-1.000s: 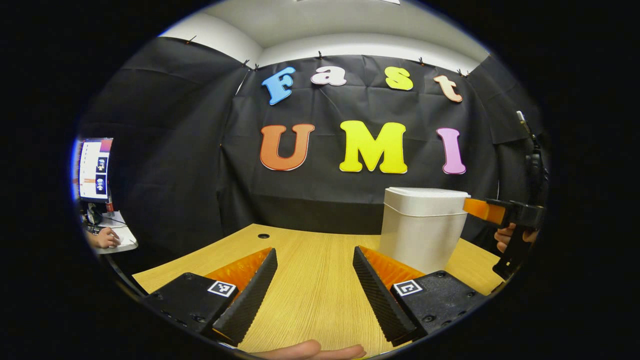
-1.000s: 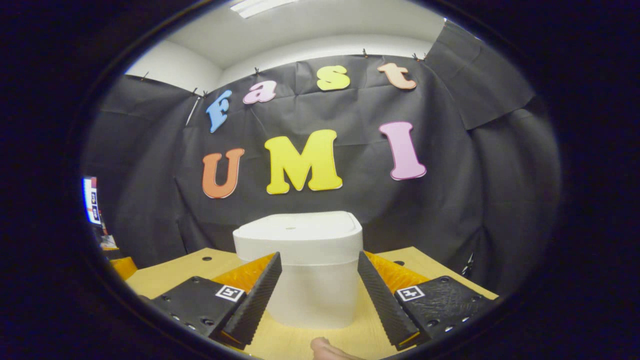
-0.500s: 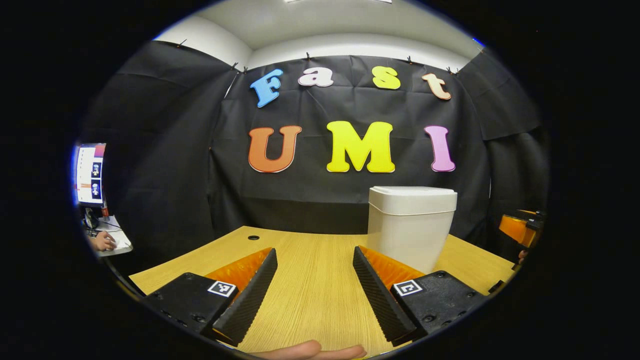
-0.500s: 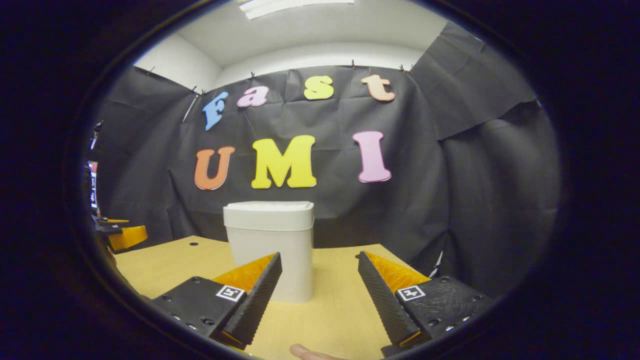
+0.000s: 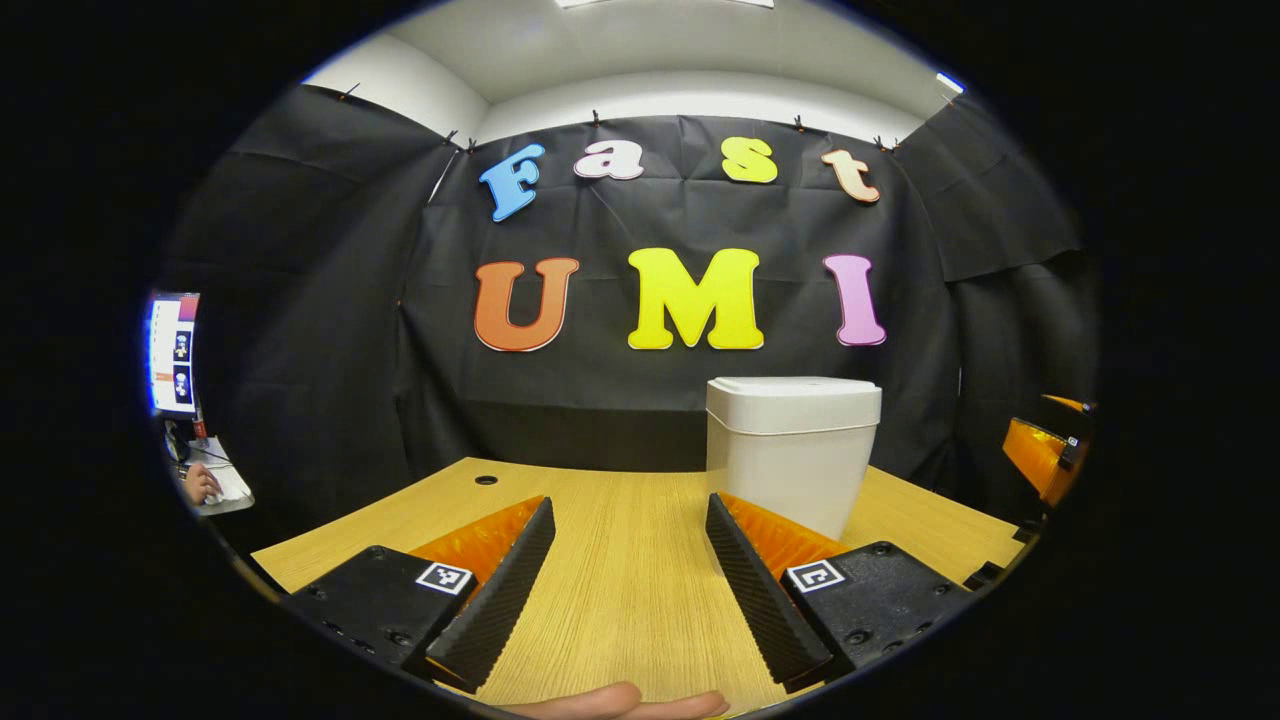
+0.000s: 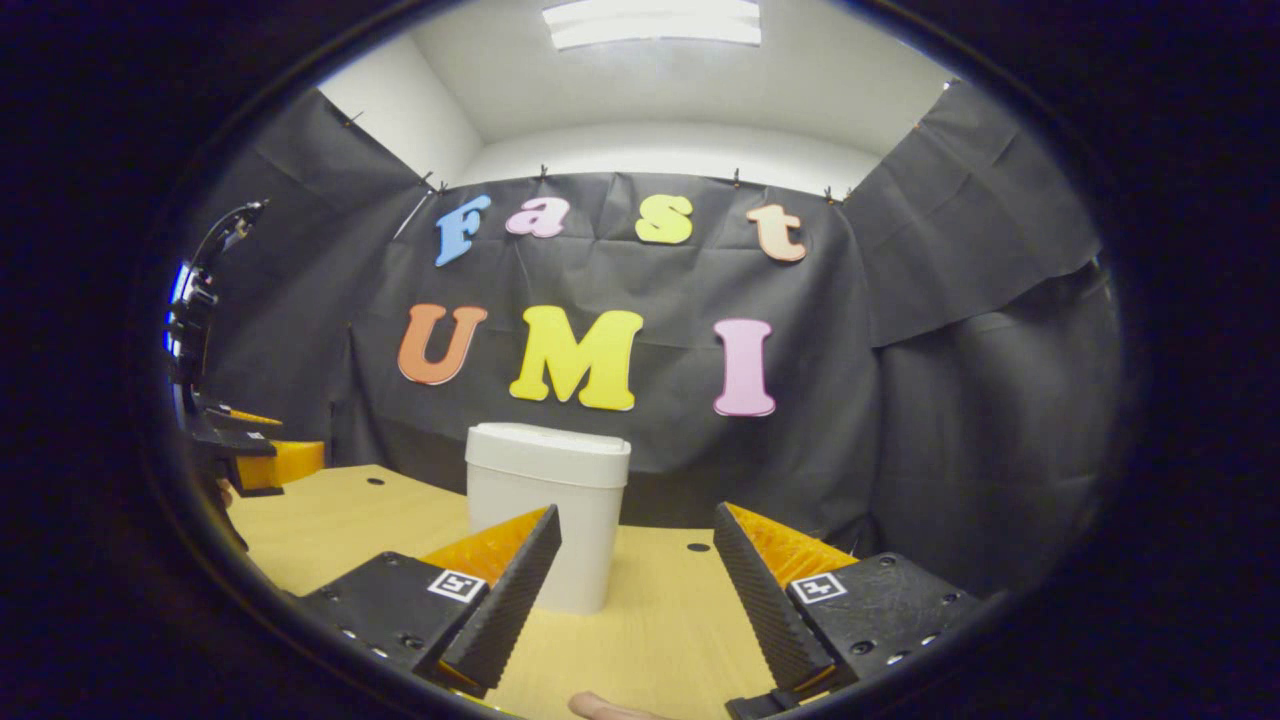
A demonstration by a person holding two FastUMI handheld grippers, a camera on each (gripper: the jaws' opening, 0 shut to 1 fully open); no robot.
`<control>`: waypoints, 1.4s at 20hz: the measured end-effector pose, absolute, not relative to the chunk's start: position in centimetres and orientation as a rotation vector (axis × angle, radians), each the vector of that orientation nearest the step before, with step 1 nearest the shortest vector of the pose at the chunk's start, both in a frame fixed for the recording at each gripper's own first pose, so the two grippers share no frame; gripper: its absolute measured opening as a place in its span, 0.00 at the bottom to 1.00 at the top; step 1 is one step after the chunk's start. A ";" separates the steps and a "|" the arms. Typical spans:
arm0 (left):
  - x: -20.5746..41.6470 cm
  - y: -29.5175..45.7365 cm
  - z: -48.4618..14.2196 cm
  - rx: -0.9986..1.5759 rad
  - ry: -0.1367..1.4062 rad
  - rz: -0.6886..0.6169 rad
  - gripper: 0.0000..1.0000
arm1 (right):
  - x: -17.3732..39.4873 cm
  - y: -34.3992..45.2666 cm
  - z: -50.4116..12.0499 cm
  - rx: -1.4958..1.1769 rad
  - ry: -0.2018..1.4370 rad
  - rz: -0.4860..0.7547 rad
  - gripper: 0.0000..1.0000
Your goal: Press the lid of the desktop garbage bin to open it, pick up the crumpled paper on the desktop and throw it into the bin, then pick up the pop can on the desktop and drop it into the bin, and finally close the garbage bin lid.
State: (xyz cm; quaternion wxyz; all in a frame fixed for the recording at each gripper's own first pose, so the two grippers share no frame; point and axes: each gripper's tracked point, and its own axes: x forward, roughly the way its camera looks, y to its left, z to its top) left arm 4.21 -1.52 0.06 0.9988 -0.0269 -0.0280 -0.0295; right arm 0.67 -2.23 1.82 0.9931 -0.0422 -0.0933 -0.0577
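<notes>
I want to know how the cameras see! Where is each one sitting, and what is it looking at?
Left gripper view: rides the left tongs, low over the table, facing the white bin; a fingertip shows below.
Right gripper view: rides the right tongs, facing the bin from farther right; the left tongs show at the edge.
Both share the closed bin and table.

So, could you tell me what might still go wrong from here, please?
The bin stands with its lid down and both grippers, left and right, open and holding nothing. One risk: the bin looks light, so a stray nudge from the right gripper beside it could shift or tip it on the table.
</notes>
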 end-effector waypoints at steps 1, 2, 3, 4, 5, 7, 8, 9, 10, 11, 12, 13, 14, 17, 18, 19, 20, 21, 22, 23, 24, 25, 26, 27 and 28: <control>4.3 -1.5 -0.1 -0.057 -0.051 -0.064 0.98 | 0.6 -1.9 1.6 -0.086 -0.178 -0.108 0.95; 4.4 -1.4 -0.2 -0.059 -0.044 -0.061 0.98 | 0.5 -1.9 1.4 -0.088 -0.176 -0.105 0.95; 4.5 -1.1 -0.5 -0.062 -0.037 -0.056 0.98 | 0.4 -1.8 1.3 -0.091 -0.176 -0.106 0.95; 4.6 -0.8 -0.6 -0.065 -0.030 -0.048 0.98 | 0.3 -1.8 1.0 -0.094 -0.173 -0.108 0.95; 4.7 -0.6 -0.7 -0.068 -0.024 -0.041 0.98 | 0.2 -1.6 0.8 -0.095 -0.166 -0.103 0.95; 4.7 -0.6 -0.8 -0.072 -0.020 -0.037 0.98 | 0.2 -1.0 0.2 -0.054 -0.143 -0.077 0.95; 4.7 -0.5 -0.8 -0.070 -0.020 -0.034 0.98 | 0.4 -0.9 0.2 -0.033 -0.133 -0.064 0.92; 4.7 -0.4 -0.7 -0.068 -0.021 -0.032 0.98 | 0.4 -0.8 -0.1 -0.018 -0.118 -0.058 0.95; 4.6 -0.4 -0.6 -0.066 -0.024 -0.030 0.98 | 0.5 -0.9 -0.2 -0.007 -0.111 -0.057 0.95; 4.6 -0.4 -0.5 -0.062 -0.028 -0.029 0.98 | 0.6 -1.0 -0.3 0.002 -0.103 -0.055 0.95; 4.6 -0.5 -0.6 -0.060 -0.030 -0.030 0.98 | 0.7 -1.0 -0.5 0.010 -0.092 -0.055 0.95; 4.6 -0.6 -0.5 -0.059 -0.033 -0.033 0.98 | 0.8 -1.0 -0.8 0.016 -0.082 -0.053 0.95; 4.5 -0.7 -0.5 -0.059 -0.034 -0.035 0.98 | 1.0 -1.1 -1.1 0.017 -0.072 -0.056 0.95; 4.4 -1.0 -0.3 -0.055 -0.042 -0.045 0.98 | 1.4 -1.4 -1.6 0.023 -0.047 -0.063 0.95; 4.4 -0.8 -0.3 -0.055 -0.041 -0.044 0.98 | 1.6 -1.5 -1.6 0.026 -0.044 -0.066 0.95; 4.5 -0.8 -0.4 -0.056 -0.040 -0.042 0.98 | 1.7 -1.6 -1.5 0.027 -0.042 -0.068 0.95; 4.5 -0.8 -0.4 -0.057 -0.039 -0.042 0.98 | 1.7 -1.6 -1.5 0.028 -0.043 -0.070 0.95; 4.5 -0.8 -0.5 -0.058 -0.038 -0.041 0.98 | 1.7 -1.6 -1.4 0.031 -0.045 -0.070 0.95; 4.6 -0.8 -0.5 -0.057 -0.035 -0.039 0.98 | 1.7 -1.5 -1.5 0.031 -0.045 -0.067 0.95; 4.6 -0.8 -0.5 -0.057 -0.035 -0.037 0.98 | 1.7 -1.4 -1.6 0.028 -0.042 -0.065 0.95; 4.6 -0.7 -0.6 -0.057 -0.034 -0.036 0.98 | 1.7 -1.4 -1.7 0.025 -0.040 -0.065 0.95; 4.6 -0.8 -0.6 -0.056 -0.034 -0.035 0.98 | 1.7 -1.3 -1.6 0.023 -0.042 -0.061 0.95; 4.6 -0.8 -0.5 -0.055 -0.035 -0.036 0.98 | 1.6 -1.1 -1.6 0.023 -0.045 -0.054 0.98; 4.6 -0.9 -0.4 -0.054 -0.038 -0.037 0.98 | 1.6 -1.1 -1.6 0.024 -0.047 -0.051 0.95; 4.5 -0.9 -0.5 -0.053 -0.037 -0.037 0.98 | 1.6 -1.1 -1.6 0.023 -0.047 -0.050 0.98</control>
